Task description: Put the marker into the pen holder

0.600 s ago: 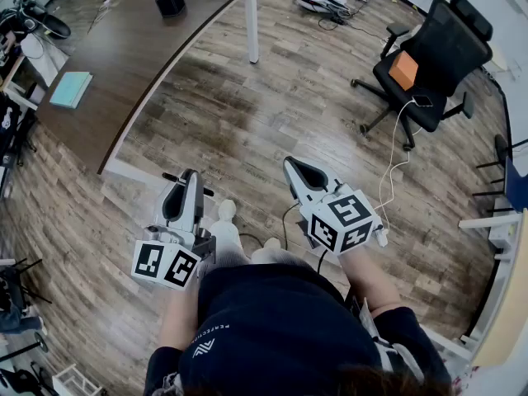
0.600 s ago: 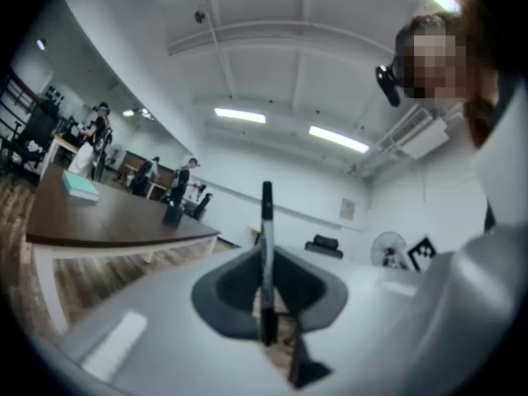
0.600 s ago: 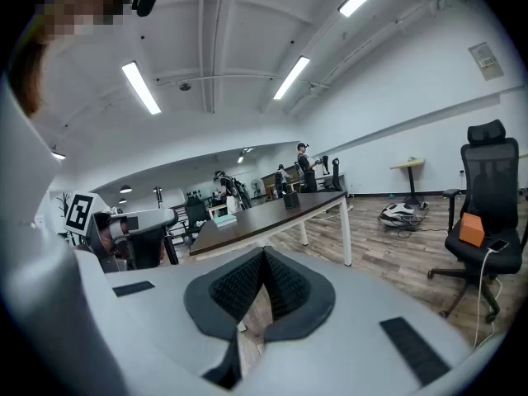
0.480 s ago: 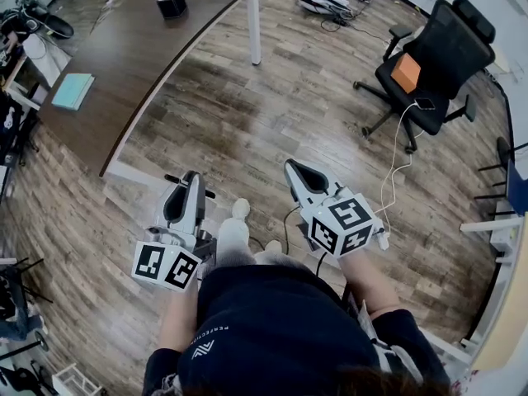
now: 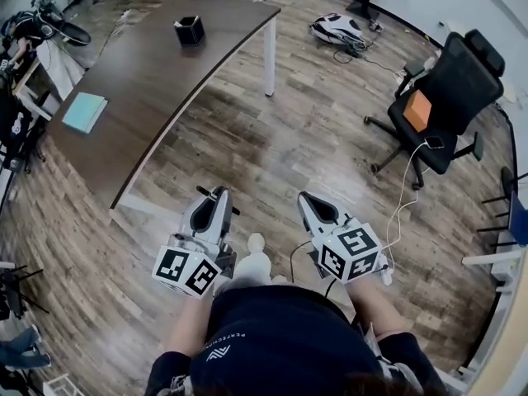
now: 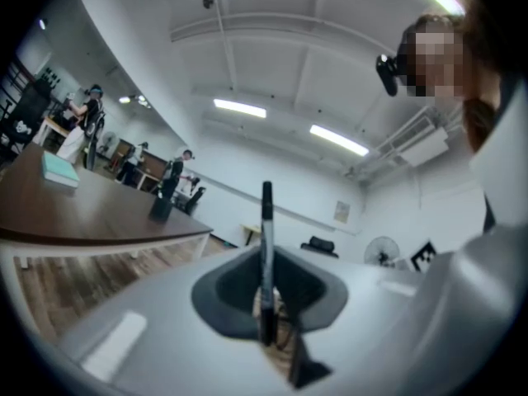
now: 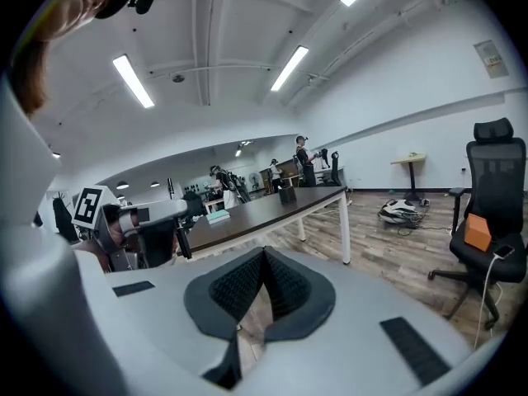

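- Open floor (image 5: 272, 139) runs up to the table (image 5: 148, 89) edge (pen holder (image 5: 190, 30) sits far along it).
- Your left tool (image 5: 216, 196) clamps the marker (image 6: 266, 221) upright; your right tool (image 5: 312, 200) is closed and empty.

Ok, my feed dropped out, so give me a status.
Left gripper shut on marker. Right gripper shut, empty. Holder on table, far end, not yet reached. Nothing seen in the way.
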